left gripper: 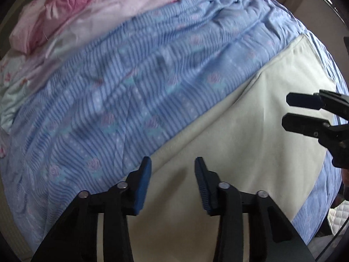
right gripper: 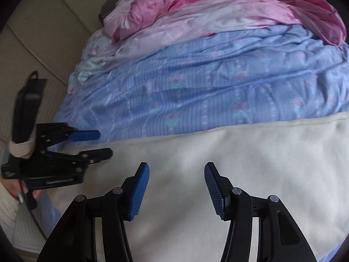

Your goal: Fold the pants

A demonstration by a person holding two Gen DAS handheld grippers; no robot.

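The cream pants lie flat and smooth on a blue striped bedspread. Above their near left part hangs my left gripper, open, with nothing between its blue pads. My right gripper enters from the right over the same cloth, its jaws apart. In the right wrist view the pants fill the lower half. There my right gripper stands open and empty above them. The left gripper hovers at the pants' left edge, held by a hand.
Crumpled pink bedding is heaped at the far side of the bed, beyond the blue bedspread. Beige floor tiles show to the left of the bed. A white quilted patch shows at the lower right.
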